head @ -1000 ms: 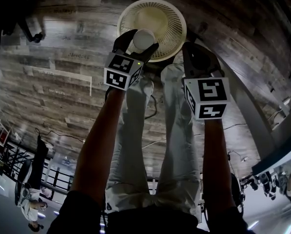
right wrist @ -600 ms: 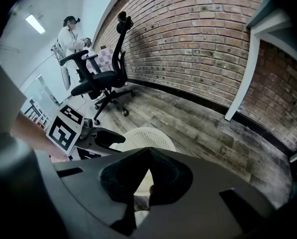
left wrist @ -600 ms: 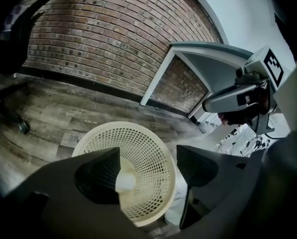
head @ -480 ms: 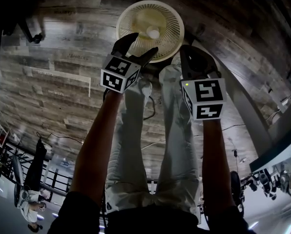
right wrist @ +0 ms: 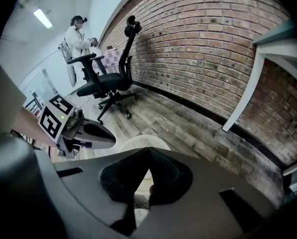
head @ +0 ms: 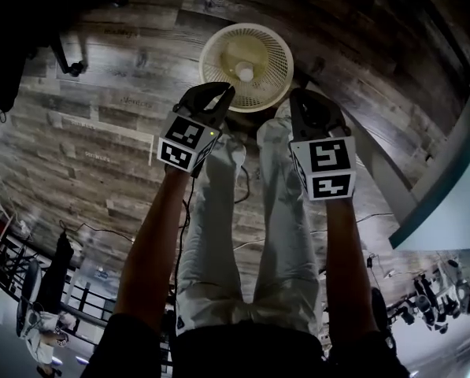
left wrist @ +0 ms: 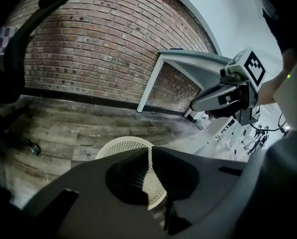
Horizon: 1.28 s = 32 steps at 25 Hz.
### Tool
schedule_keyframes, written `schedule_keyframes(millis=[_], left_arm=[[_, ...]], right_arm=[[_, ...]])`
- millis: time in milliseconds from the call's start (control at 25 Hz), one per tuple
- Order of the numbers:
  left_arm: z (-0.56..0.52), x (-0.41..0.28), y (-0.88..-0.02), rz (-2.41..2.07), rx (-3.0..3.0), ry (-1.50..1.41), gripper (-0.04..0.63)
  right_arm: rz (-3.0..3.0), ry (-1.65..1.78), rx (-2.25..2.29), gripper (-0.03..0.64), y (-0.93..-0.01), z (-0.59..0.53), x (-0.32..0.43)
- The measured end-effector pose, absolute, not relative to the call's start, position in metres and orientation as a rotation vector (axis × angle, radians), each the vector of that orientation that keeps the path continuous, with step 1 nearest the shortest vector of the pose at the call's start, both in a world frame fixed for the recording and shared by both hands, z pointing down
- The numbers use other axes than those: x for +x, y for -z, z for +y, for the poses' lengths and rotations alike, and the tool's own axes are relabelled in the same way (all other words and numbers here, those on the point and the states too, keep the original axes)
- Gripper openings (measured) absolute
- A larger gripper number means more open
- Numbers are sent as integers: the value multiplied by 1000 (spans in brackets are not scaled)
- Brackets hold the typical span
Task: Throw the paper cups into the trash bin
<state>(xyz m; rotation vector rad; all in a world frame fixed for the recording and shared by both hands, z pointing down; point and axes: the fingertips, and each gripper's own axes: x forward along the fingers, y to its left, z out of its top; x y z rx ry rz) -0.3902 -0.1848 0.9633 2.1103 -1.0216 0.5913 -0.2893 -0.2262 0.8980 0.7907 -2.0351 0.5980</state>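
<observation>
In the head view, one paper cup (head: pixel 245 72) lay inside the one trash bin (head: pixel 219 53), near the middle of its bottom and clear of the mesh wall. It showed only as a small pale round, so its long axis seemed to run up toward the camera; which end was uppermost could not be told. The bin stood on the plank floor (head: pixel 101 156), just beyond the person's feet. Two grippers hung at its near rim: the left gripper (head: pixel 216 94) and the right gripper (head: pixel 312 105), side by side and apart.

In the left gripper view, the left gripper's jaws had just been closing, and their tips met with nothing between them. The bin's rim showed behind them, and the right gripper reached in from the right.

In the right gripper view, the right gripper's jaws also met tip to tip, holding nothing, over the bin's edge.
</observation>
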Motion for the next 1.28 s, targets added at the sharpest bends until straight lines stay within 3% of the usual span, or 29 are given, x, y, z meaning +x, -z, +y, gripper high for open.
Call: schedule_keyframes(millis=[200,920,1280], left_arm=[[-195,-396,-915,-1047,2184,-630,9],[-209,-436,-673,-1303,2372,-517,9],[-204,-455,-545,-1409,2385,-195,9]], right_arm=[[-2067,-544,788,5,-858,-230,-299],[-2136,-308,841,5,-680,-236,-322],[-2222,-233,874,5,-574,-241,-333]])
